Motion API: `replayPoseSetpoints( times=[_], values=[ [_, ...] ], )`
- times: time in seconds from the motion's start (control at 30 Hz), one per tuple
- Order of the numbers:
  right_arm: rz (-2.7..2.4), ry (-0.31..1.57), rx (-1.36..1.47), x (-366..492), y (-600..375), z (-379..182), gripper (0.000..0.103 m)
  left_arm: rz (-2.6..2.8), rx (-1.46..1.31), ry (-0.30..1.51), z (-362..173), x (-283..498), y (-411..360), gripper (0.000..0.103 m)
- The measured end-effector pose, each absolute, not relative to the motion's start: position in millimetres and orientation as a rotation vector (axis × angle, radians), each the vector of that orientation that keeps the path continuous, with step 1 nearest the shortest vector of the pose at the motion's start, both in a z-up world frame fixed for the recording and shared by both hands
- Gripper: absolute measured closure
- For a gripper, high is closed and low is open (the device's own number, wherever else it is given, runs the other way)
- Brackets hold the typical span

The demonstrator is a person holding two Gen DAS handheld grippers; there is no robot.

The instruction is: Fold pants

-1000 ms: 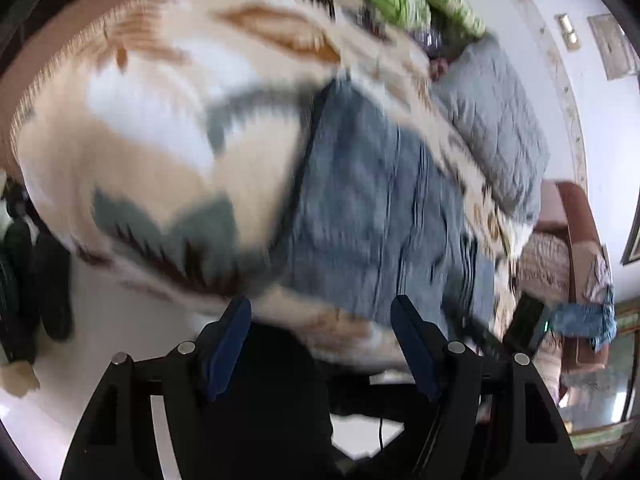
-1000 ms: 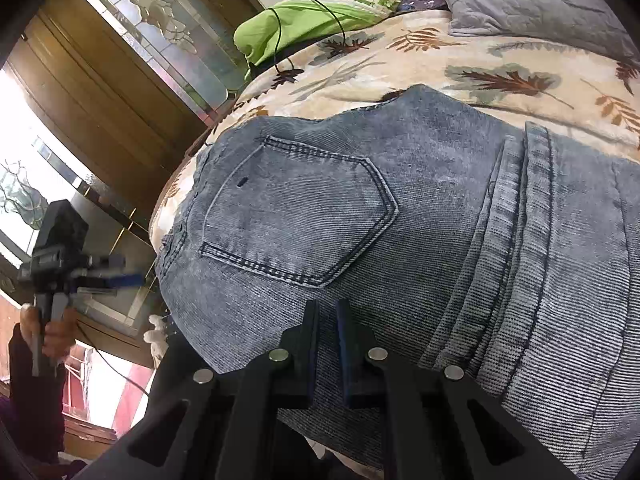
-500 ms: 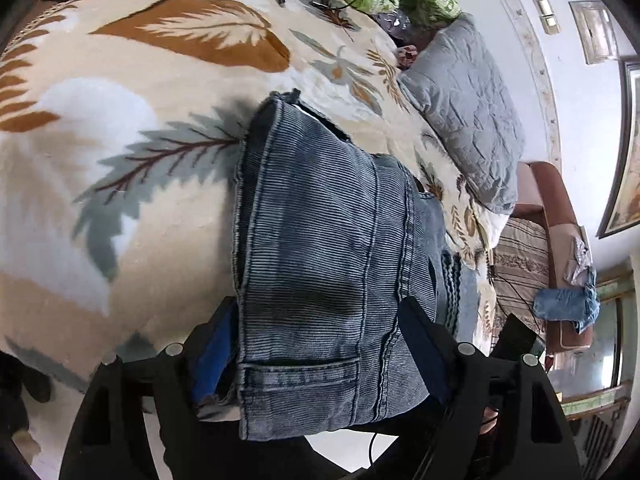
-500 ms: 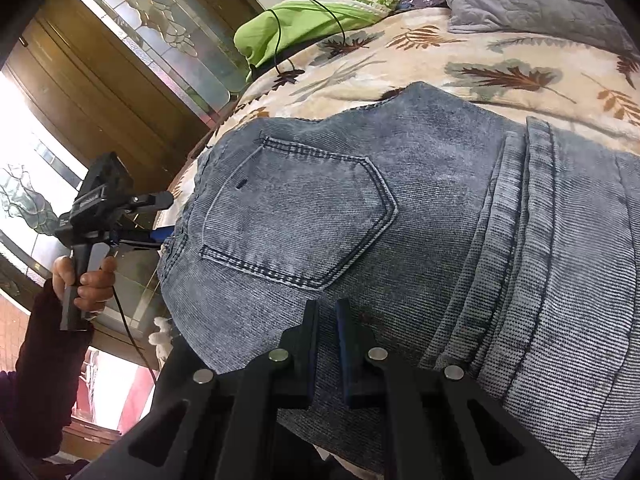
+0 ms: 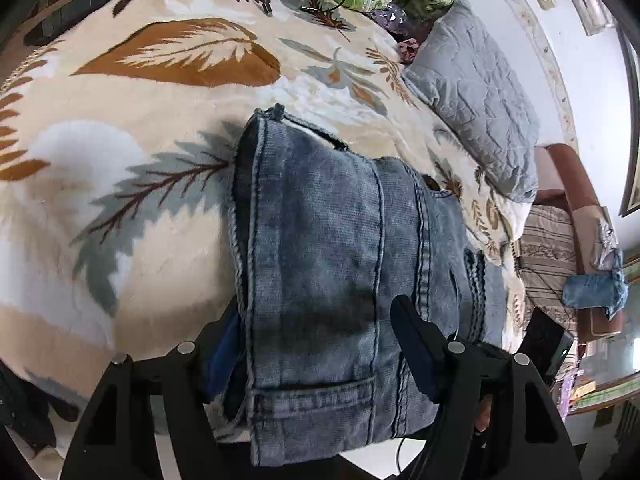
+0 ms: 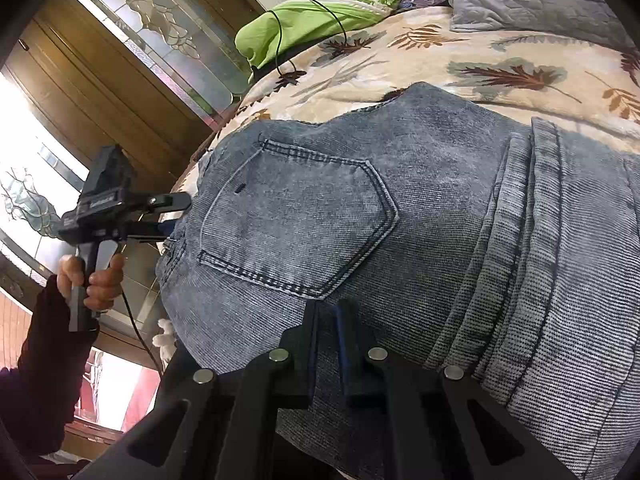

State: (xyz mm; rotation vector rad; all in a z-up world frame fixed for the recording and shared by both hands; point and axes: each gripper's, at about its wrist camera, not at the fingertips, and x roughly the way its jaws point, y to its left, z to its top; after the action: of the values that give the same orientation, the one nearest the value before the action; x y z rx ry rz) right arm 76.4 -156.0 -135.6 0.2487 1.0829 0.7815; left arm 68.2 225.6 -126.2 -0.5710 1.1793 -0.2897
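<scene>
While both wrist views are crowded by denim, the following is recorded.

Right gripper (image 6: pixel 328 320): fingers drawn close together with a thin fold of the pants (image 6: pixel 400 240) pinched between them; the pinch point itself is partly masked by the finger bodies.

Left gripper (image 5: pixel 320 344): fingers set wide apart, straddling the folded stack of denim; the left finger (image 5: pixel 224 344) is largely hidden behind the fabric edge. Whether either pad touches the cloth cannot be told.

Left gripper, seen from the right wrist (image 6: pixel 120 208): held by a bare hand (image 6: pixel 94 276) at the far edge of the pants; its fingertips are lost against the denim.

Pants, position: lying folded on the bedspread (image 5: pixel 140 220), near the bed's edge, back pocket (image 6: pixel 296 224) facing up; the near hem runs out of frame at the bottom of the left view.

Surface: cream bedspread printed with brown and grey leaves.

Room: grey quilted pillow (image 5: pixel 476 96) at the head of the bed; green cloth (image 6: pixel 296 28) with a black cable across it; wooden door with patterned glass (image 6: pixel 132 52); a chair (image 5: pixel 576 240) carrying another denim item, blurred at the fisheye rim.
</scene>
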Motion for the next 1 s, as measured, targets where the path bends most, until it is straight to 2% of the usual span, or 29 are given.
replayPoseSetpoints(
  times=[0.3, 0.4, 0.53, 0.83, 1.0],
  values=[
    [0.785, 1.08, 0.253, 80.3, -155.2, -136.8, 0.092, -0.277, -0.467, 1.205, -125.9, 75.0, 198.4, 0.031],
    [0.784, 1.073, 0.246, 78.9, -153.3, -136.2, 0.092, -0.276, -0.489, 1.178, -122.0, 74.6, 200.9, 0.062],
    [0.781, 1.061, 0.234, 77.8, -151.3, -134.8, 0.092, -0.294, -0.446, 1.12, -106.3, 66.9, 197.2, 0.073],
    [0.779, 1.047, 0.221, 78.7, -152.6, -132.4, 0.092, -0.309, -0.477, 1.069, -86.8, 64.6, 195.8, 0.077],
    [0.728, 0.987, 0.272, 84.8, -170.6, -122.4, 0.092, -0.344, -0.458, 1.018, -59.1, 59.6, 183.3, 0.078]
  ],
)
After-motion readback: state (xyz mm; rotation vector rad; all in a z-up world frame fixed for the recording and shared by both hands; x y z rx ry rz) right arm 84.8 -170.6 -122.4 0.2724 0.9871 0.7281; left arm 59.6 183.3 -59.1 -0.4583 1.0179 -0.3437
